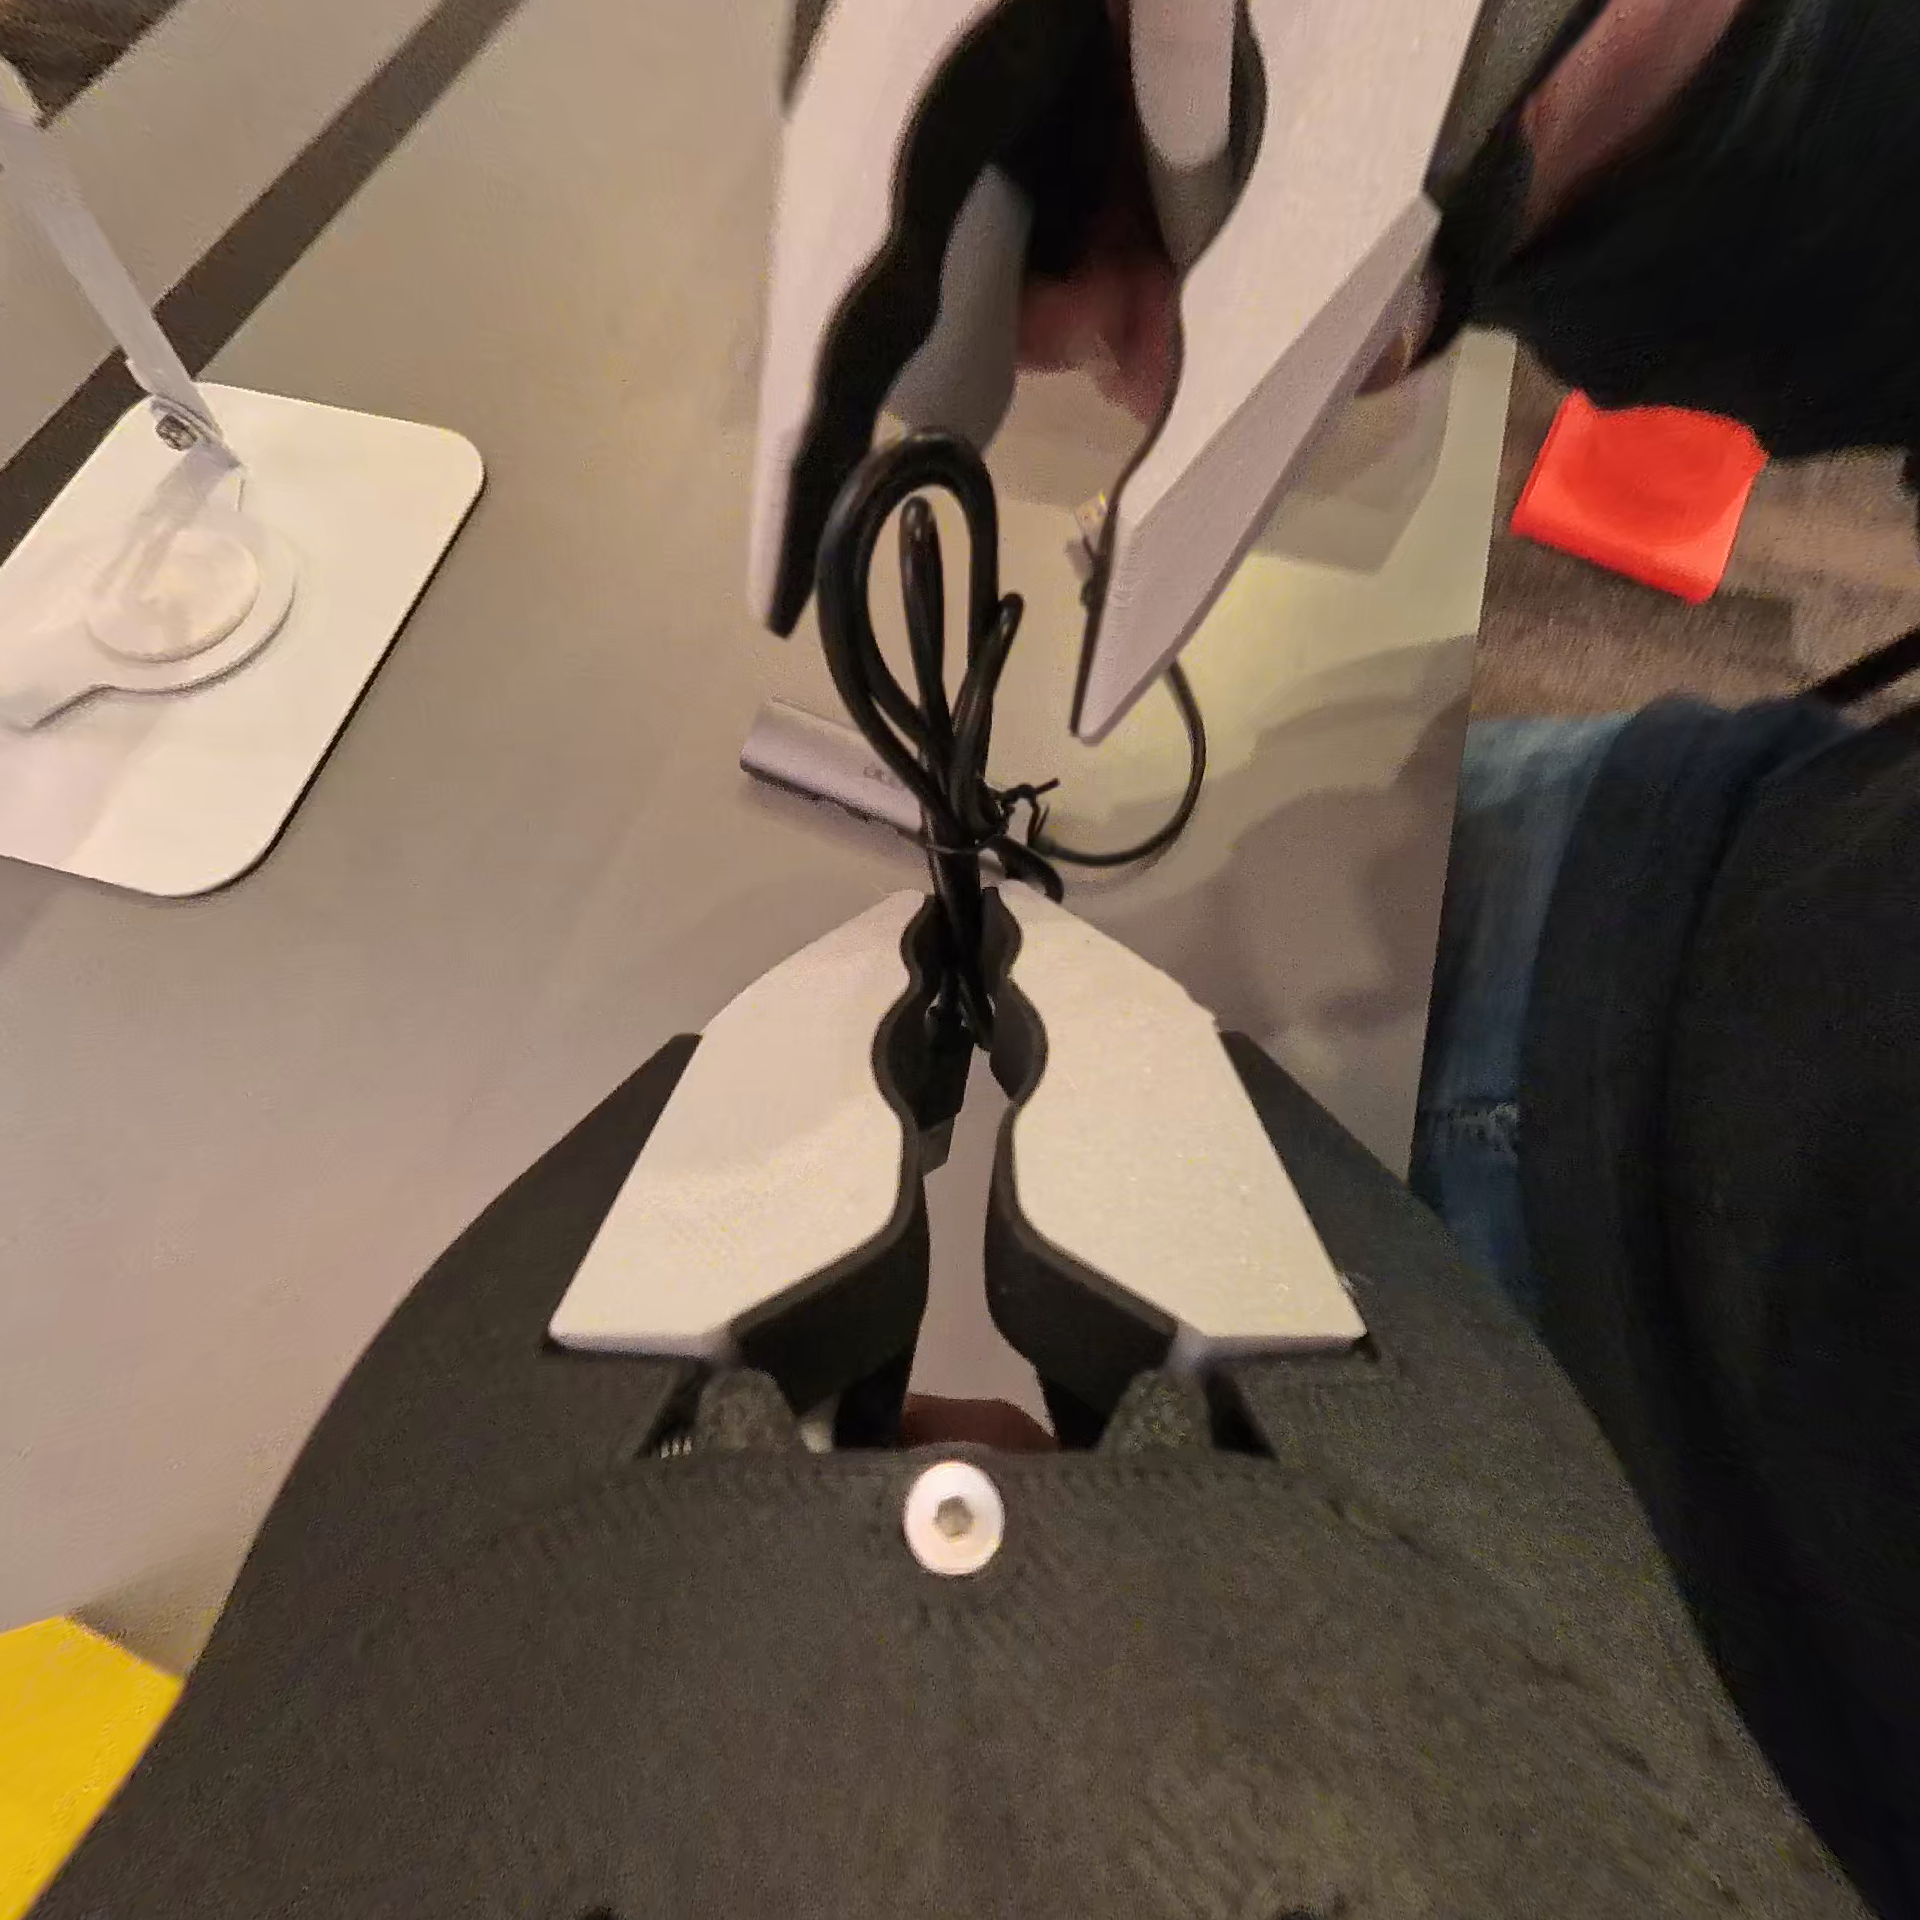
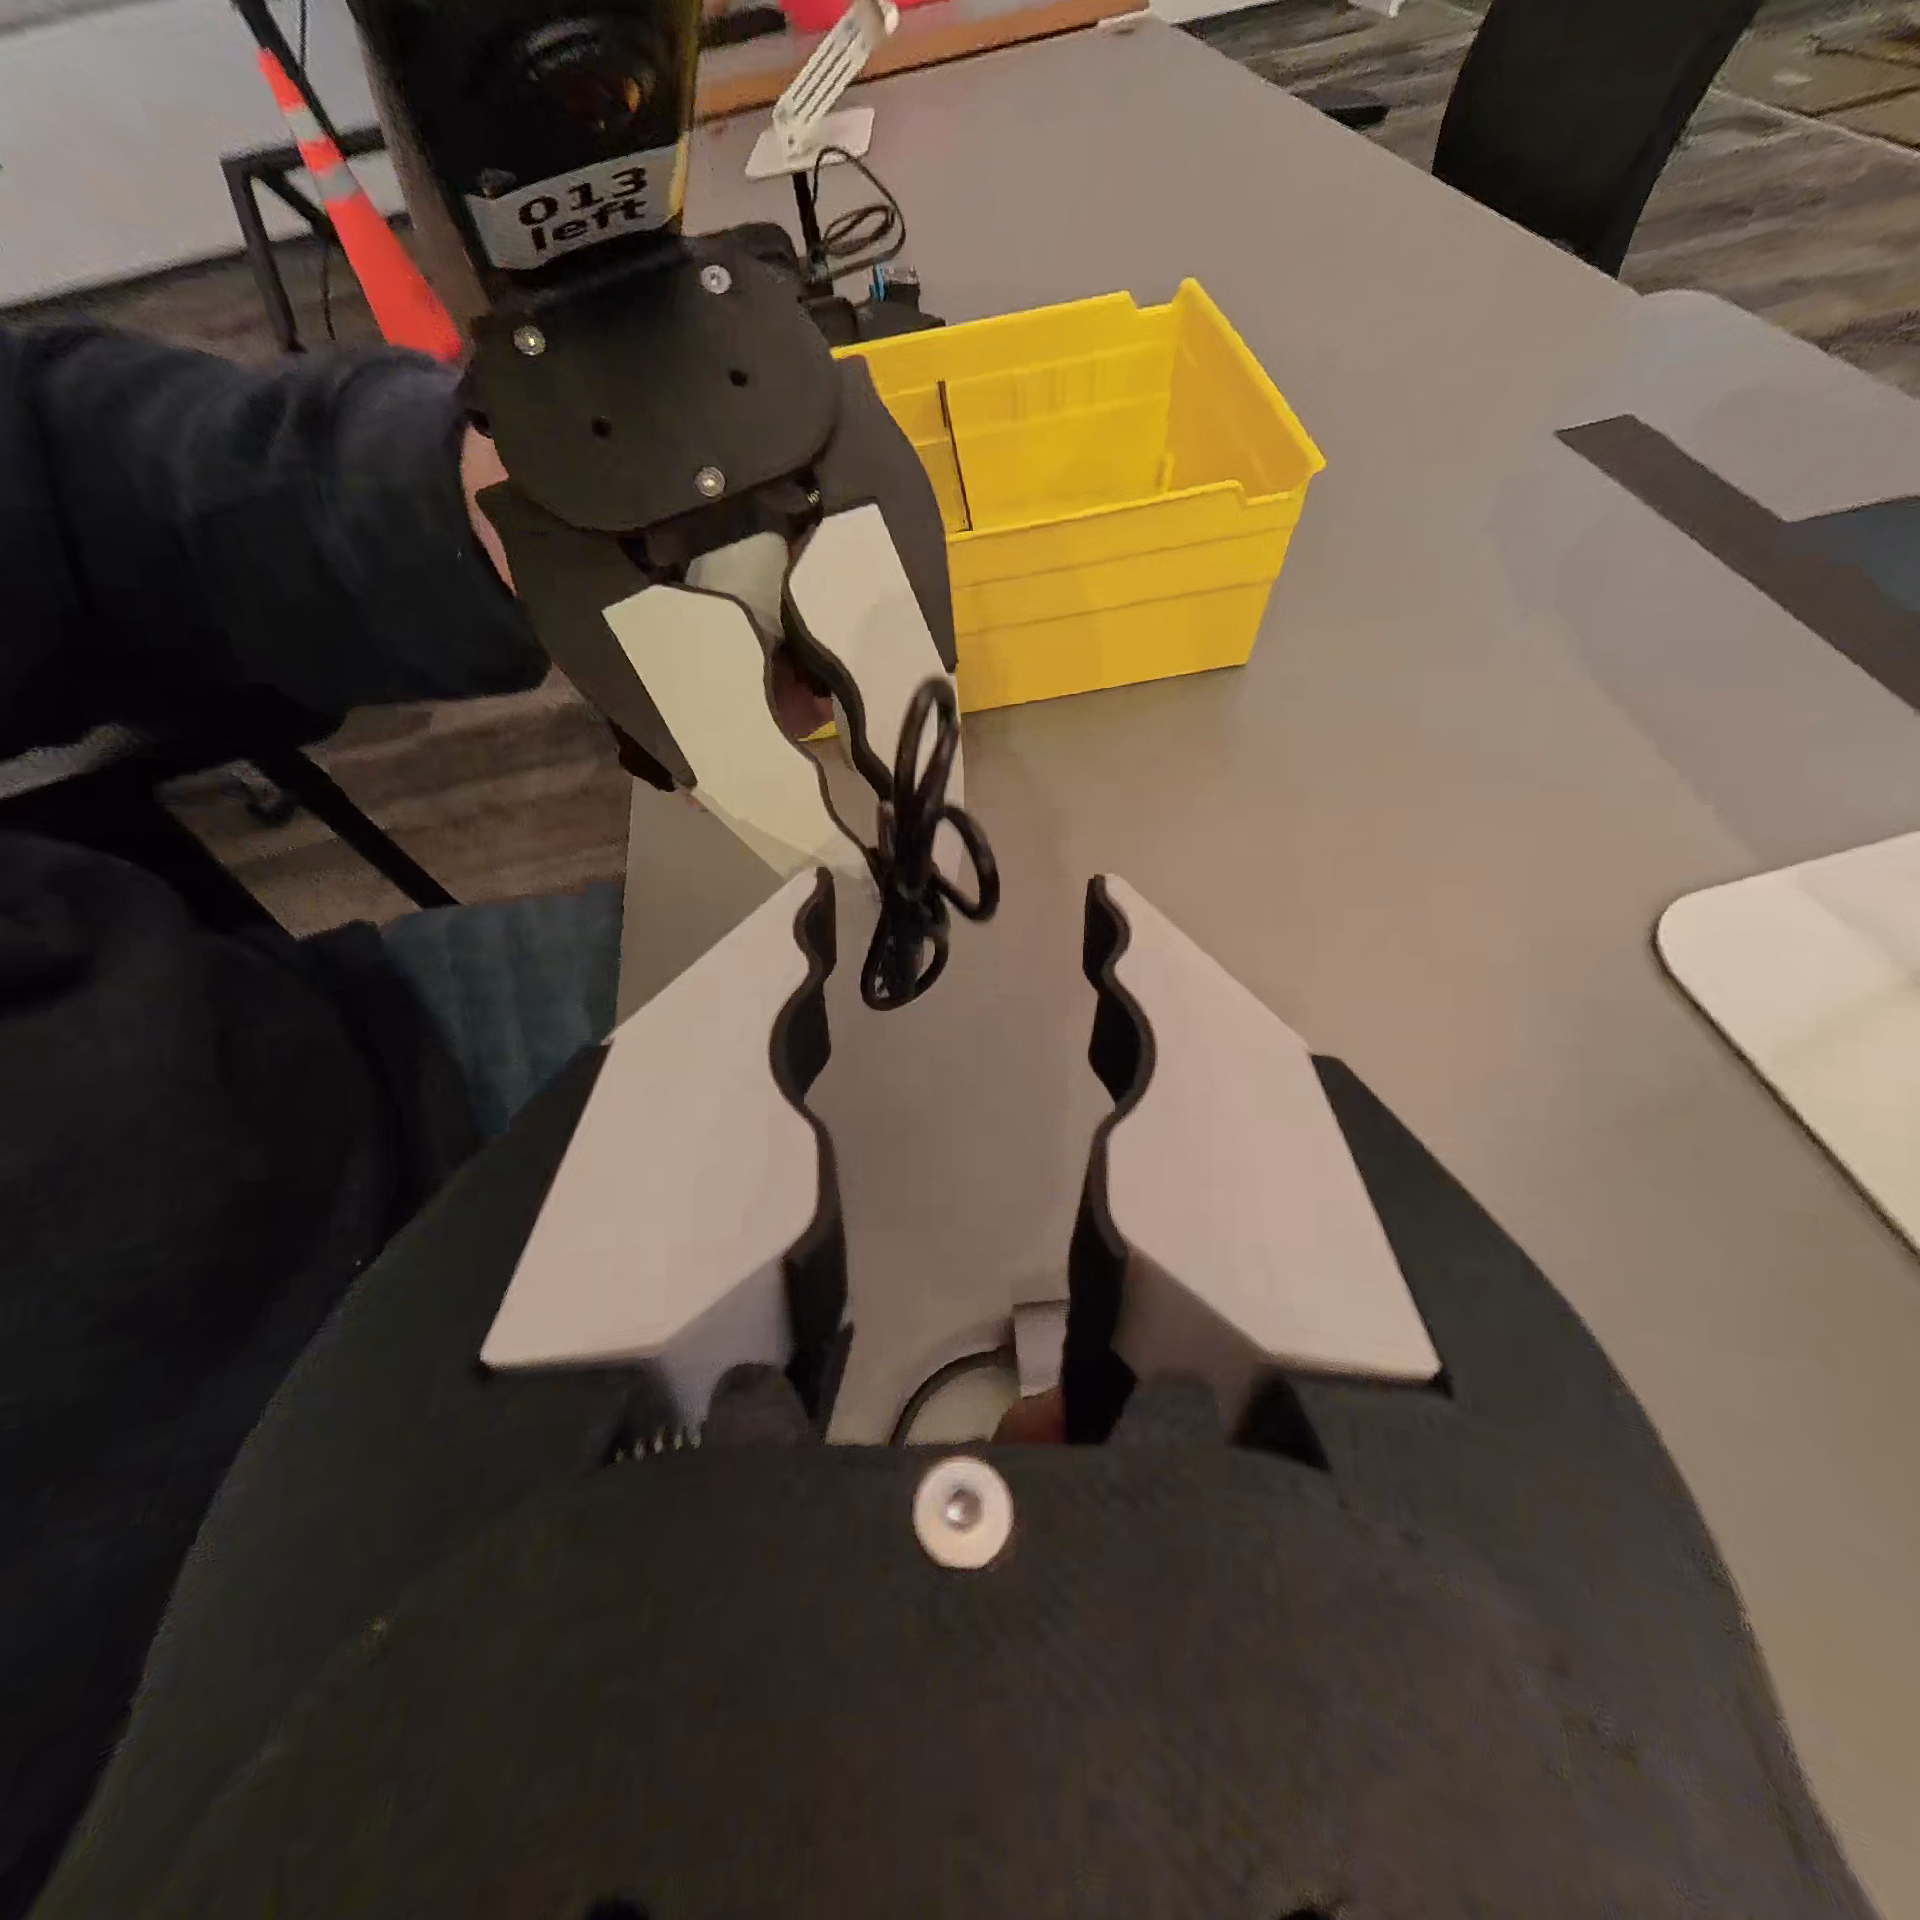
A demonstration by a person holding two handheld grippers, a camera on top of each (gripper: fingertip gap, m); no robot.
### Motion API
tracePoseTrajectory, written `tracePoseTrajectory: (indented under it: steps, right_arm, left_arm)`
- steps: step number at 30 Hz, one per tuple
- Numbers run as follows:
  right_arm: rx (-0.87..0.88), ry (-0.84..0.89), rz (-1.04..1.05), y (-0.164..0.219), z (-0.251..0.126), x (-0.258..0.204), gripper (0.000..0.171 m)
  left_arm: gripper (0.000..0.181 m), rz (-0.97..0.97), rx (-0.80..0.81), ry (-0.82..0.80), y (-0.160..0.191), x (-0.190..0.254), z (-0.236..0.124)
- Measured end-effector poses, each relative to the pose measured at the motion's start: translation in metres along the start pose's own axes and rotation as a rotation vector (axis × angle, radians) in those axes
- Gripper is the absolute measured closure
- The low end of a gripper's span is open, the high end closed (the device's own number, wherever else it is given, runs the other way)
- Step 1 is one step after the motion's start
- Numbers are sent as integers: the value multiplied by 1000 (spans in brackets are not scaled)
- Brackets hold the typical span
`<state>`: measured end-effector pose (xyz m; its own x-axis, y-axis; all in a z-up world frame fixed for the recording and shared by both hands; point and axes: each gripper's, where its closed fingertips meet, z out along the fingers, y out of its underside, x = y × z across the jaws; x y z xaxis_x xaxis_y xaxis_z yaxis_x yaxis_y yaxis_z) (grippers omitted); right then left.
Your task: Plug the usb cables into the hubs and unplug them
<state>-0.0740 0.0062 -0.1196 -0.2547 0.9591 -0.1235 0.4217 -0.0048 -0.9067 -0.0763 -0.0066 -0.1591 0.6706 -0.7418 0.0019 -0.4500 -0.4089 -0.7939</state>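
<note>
My left gripper [image 1: 961,920] is shut on a tied bundle of black USB cable [image 1: 914,644] and holds it above the grey table [image 1: 520,987]. The bundle's loops stick out past the fingertips. My right gripper [image 2: 961,904] is open and empty. It faces the left gripper, with the bundle [image 2: 925,862] just in front of its gap. In the left wrist view the right gripper [image 1: 940,665] stands open around the loops. A grey hub [image 1: 821,758] lies on the table below. Its black cable [image 1: 1179,790] curves up to a silver plug [image 1: 1089,520].
A yellow bin [image 2: 1122,520] stands behind the left gripper [image 2: 894,842]. A white lamp base [image 1: 208,644] sits on the table; it also shows in the right wrist view [image 2: 1818,1018]. The table edge and the person's lap are close by. An orange cone [image 2: 353,229] stands on the floor. Spacing between my two grippers at the tips: around 4 cm. The grey hub [image 1: 821,758] is about equally far from each gripper, around 15 cm.
</note>
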Motion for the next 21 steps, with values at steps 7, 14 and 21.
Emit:
tracePoseTrajectory:
  steps: [7, 14, 21]
  right_arm:
    - [14, -45, 71, 14, 7, -7, 157]
    - [67, -58, 69, 8, 8, -5, 171]
    - [-57, 87, -203, 10, 6, -2, 171]
  left_arm:
    - [175, -79, 116, -22, -13, -2, -3]
    - [175, -115, 144, -34, -13, -8, -8]
    - [175, -155, 158, 13, -14, -5, -8]
